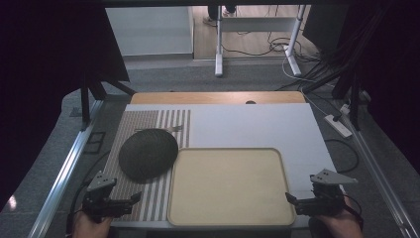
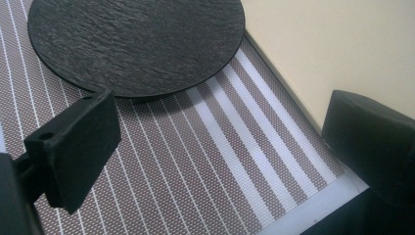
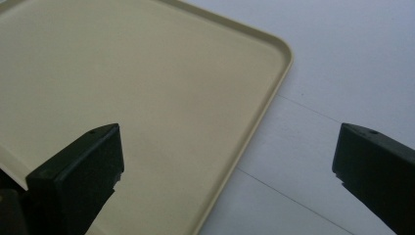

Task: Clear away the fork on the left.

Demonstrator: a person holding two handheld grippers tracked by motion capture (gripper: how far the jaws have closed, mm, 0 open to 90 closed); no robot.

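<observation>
Holding both tools low at the near edge of the table, you have the left gripper [image 1: 124, 202] over the striped placemat [image 1: 148, 198] and the right gripper [image 1: 297, 201] at the near right corner of the beige tray [image 1: 228, 218]. Both claws stand wide apart with nothing between them; in the left gripper view the jaws frame bare mat [image 2: 195, 171], and in the right gripper view they straddle the tray's rim [image 3: 254, 122] without touching it. This reads as a ready stance: each tool is aimed inward at the work, neither committed.

Just beyond your left gripper lies the dark round plate [image 1: 147, 153], flat on the placemat, its right edge close against the tray's left rim. Its surface [image 2: 132, 44] is matt, slate-like and finely rippled, with a thin low edge, so a grip would likely have to take that rim. Nothing rests on the tray. Farther back, a small pale item [image 1: 173, 128] sits on the mat behind the plate; it is too small to identify.
</observation>
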